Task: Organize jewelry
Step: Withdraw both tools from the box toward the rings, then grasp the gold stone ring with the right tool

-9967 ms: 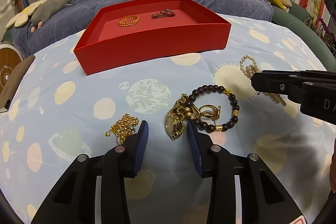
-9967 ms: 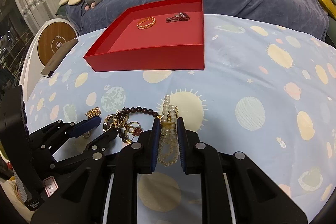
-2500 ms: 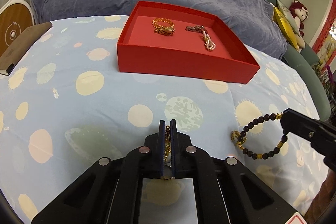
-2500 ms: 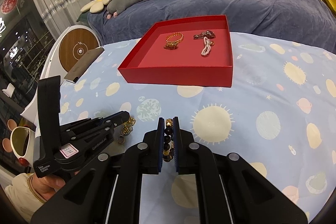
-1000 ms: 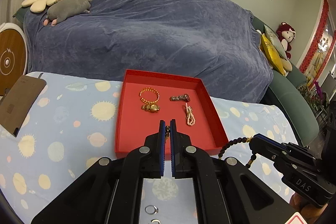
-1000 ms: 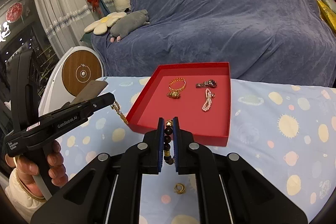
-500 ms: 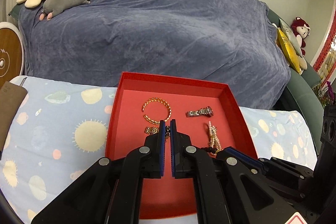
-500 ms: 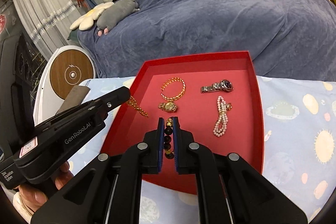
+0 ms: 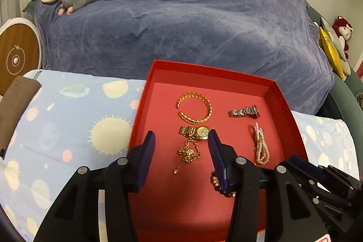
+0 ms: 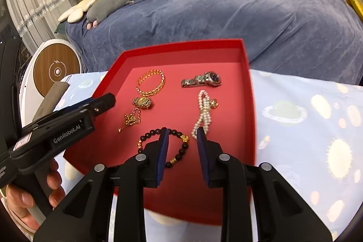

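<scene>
Release step: both claws are opening over the red tray (image 10: 247,87), the left gripper (image 9: 179,146) clear of the gold chain (image 9: 188,154) ahead, the right gripper (image 10: 181,140) freeing the beaded bracelet (image 10: 183,146) at its tips; next, withdraw without snagging.

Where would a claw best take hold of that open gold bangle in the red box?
Probably from above, one finger inside the loop and one outside, pinching the braided band of the gold bangle on its closed side. It lies flat in the red box, so its edge offers little from the side.

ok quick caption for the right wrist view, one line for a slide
Right gripper opening over a dark beaded bracelet lying in the red tray among gold and pearl jewelry.
</scene>
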